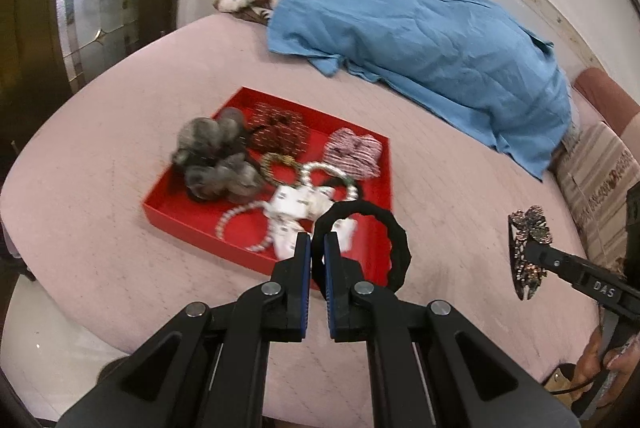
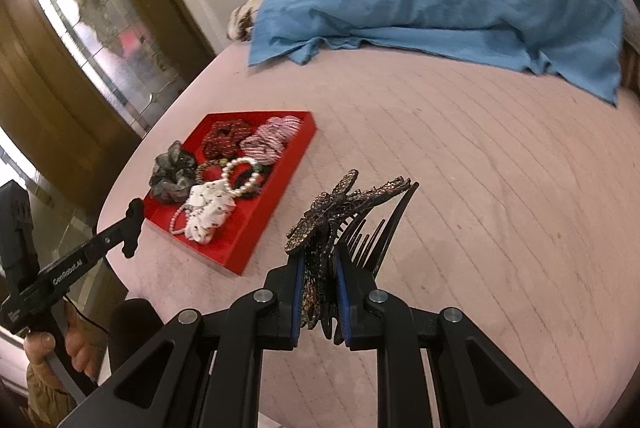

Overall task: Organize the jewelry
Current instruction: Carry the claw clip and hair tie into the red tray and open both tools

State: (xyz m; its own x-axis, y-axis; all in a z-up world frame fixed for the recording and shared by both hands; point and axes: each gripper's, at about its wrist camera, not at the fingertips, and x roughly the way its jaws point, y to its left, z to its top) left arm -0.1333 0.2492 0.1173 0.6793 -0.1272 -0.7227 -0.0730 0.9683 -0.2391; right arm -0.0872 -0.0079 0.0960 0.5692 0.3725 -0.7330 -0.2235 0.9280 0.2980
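Left gripper [image 1: 317,242]: my fingers are clamped on the black hair tie [image 1: 362,244], held over the near edge of the red tray [image 1: 200,222].
Right gripper [image 2: 318,264]: my fingers are clamped on the beaded hair comb [image 2: 340,211], well right of the tray, above bare pink bed [image 2: 480,187].
Tray: scrunchies and pearl bracelets [image 1: 256,224] crowd it.
Open room: wide between tray and blue shirt [image 1: 440,43].
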